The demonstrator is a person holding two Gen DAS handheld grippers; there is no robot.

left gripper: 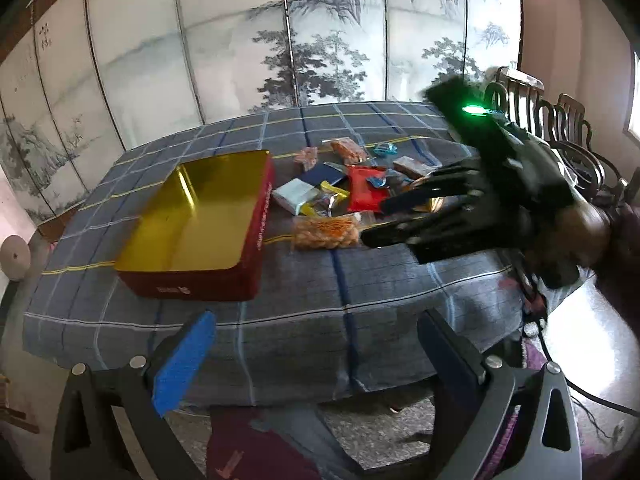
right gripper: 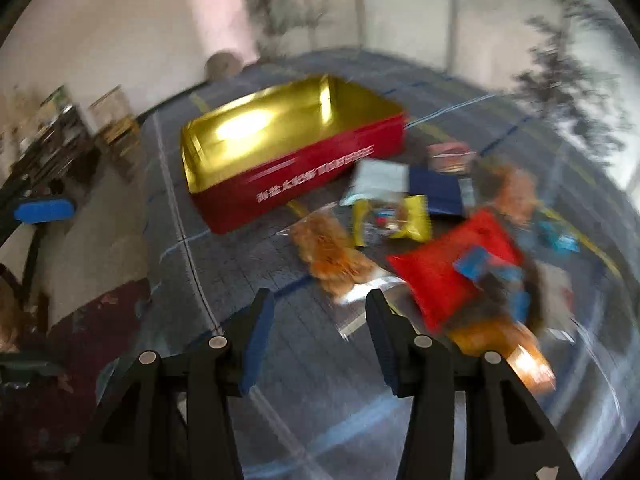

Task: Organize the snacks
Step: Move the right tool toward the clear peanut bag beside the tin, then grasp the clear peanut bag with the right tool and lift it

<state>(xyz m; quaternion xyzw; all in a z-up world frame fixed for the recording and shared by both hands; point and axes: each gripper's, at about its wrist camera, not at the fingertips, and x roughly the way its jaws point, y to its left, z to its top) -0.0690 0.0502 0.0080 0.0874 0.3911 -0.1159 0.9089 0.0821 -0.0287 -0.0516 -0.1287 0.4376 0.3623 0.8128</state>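
Both sets of fingers gape empty: left gripper (left gripper: 316, 354) at the surface's (left gripper: 360, 300) near edge, right gripper (right gripper: 320, 336) beside the tin (right gripper: 304, 176).

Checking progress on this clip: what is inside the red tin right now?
Nothing visible: the red tin shows only its bare gold lining in both views. The snacks all lie on the cloth beside it. Its near inner wall is hidden from the left wrist view.

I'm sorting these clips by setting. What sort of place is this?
Most likely a home dining room: a table under a checked cloth, carved dark wooden chairs beside it, and a folding screen painted with ink trees behind. Loose snacks and an open tin lie on the table.
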